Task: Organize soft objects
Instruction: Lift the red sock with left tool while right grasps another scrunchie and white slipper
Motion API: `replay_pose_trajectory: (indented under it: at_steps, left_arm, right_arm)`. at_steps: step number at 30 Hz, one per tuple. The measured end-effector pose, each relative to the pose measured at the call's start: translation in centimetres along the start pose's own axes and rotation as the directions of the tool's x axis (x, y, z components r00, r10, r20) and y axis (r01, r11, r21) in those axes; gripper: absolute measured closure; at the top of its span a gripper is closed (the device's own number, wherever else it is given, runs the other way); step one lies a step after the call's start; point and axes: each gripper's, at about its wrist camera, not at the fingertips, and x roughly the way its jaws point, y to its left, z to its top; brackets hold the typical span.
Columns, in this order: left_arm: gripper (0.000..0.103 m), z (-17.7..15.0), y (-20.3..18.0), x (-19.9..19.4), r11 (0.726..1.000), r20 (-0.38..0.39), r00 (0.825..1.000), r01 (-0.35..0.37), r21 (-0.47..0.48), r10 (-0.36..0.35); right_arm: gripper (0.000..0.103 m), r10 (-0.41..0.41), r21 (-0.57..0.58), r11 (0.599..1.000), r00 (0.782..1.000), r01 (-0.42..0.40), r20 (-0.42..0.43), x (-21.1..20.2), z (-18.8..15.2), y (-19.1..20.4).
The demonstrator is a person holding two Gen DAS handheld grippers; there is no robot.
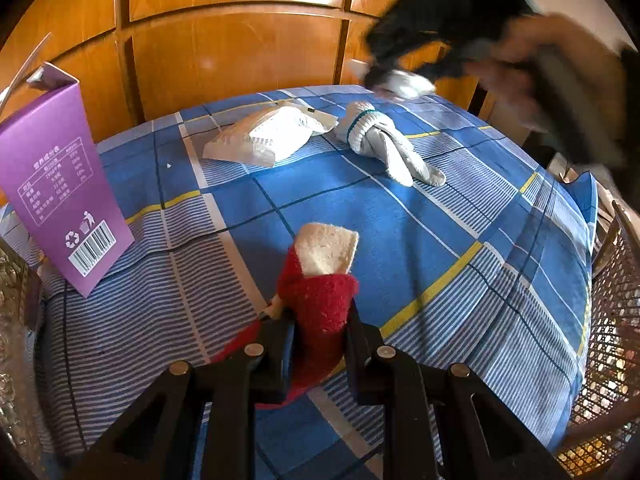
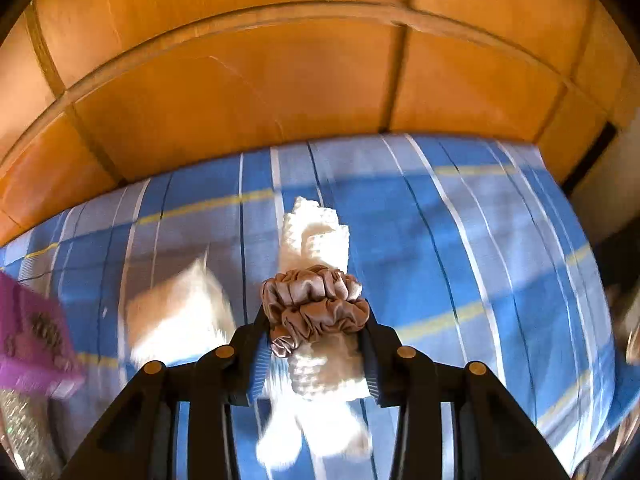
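Left wrist view shows your left claw (image 1: 320,332) clamped on the red sock (image 1: 320,312) above the bed (image 1: 460,240). Your right claw (image 2: 316,336) pinches a brown scrunchie (image 2: 316,304) — the white glove (image 1: 384,148) and white packet (image 1: 268,136) lie unsorted, so most work remains.

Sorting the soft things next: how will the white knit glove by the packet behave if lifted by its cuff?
The white knit glove lies flat with limp fingers, so it will probably droop. Its knit looks grippy, unlikely to slip. Probably light.
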Motion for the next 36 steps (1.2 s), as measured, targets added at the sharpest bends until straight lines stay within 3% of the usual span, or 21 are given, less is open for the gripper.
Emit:
replay_pose_trajectory:
  at_steps: [7, 10, 13, 16, 17, 19, 22, 25, 28, 31, 36]
  left_arm:
    - [0.085, 1.5, 0.1, 0.1, 0.999, -0.054, 0.999, 0.002, -0.033, -0.004]
    - [0.085, 3.2, 0.1, -0.5, 0.999, -0.038, 0.999, 0.011, -0.051, -0.013]
    - [0.085, 5.7, -0.7, -1.6, 1.0, 0.002, 1.0, -0.001, -0.018, 0.001]
    - [0.085, 8.9, -1.3, -2.7, 1.0, 0.037, 0.999, -0.013, 0.0, 0.013]
    - [0.085, 10.4, -1.2, -3.0, 1.0, 0.046, 0.999, -0.013, -0.003, 0.013]
    - [0.085, 13.4, -0.4, -3.8, 0.999, 0.068, 0.997, -0.029, -0.013, 0.03]
    - [0.085, 17.4, 2.3, -5.2, 0.995, 0.101, 0.991, -0.079, -0.065, 0.085]
    - [0.085, 20.1, 6.6, -7.7, 0.978, 0.155, 0.972, -0.154, -0.14, 0.176]
    - [0.085, 20.2, 11.5, -10.9, 0.941, 0.182, 0.941, -0.239, -0.24, 0.285]
    - [0.085, 17.9, 15.6, -14.2, 0.901, 0.181, 0.909, -0.312, -0.3, 0.375]
    - [0.085, 10.9, 20.2, -19.4, 0.838, 0.156, 0.861, -0.403, -0.368, 0.483]
  right_arm:
    - [0.065, -0.051, 0.075, 0.996, 0.997, 0.055, -0.06, -1.0, -6.3, -1.4]
    - [0.065, -0.016, 0.151, 0.988, 0.995, 0.03, -0.097, 0.1, -9.1, -2.0]
    - [0.065, 0.018, 0.156, 0.988, 0.993, 0.001, -0.121, 0.9, -10.2, -1.7]
    - [0.065, 0.0, 0.093, 0.996, 0.996, 0.009, -0.089, 0.7, -9.9, -0.5]
    - [0.065, 0.04, 0.088, 0.996, 0.995, -0.032, -0.088, 0.7, -9.9, -0.2]
    - [0.065, 0.063, 0.07, 0.996, 0.994, -0.057, -0.087, 0.8, -10.0, 0.3]
    - [0.065, 0.036, 0.029, 0.999, 0.995, -0.033, -0.092, 1.0, -10.0, 1.1]
    - [0.065, 0.042, 0.035, 0.999, 0.994, -0.038, -0.101, 1.2, -10.1, 0.8]
    - [0.065, 0.041, 0.027, 0.999, 0.993, -0.039, -0.106, 1.4, -10.2, 0.9]
    - [0.065, 0.035, -0.001, 0.999, 0.992, -0.035, -0.118, 1.7, -10.3, 1.3]
    - [0.065, 0.029, -0.026, 0.999, 0.992, -0.032, -0.126, 1.9, -10.3, 1.7]
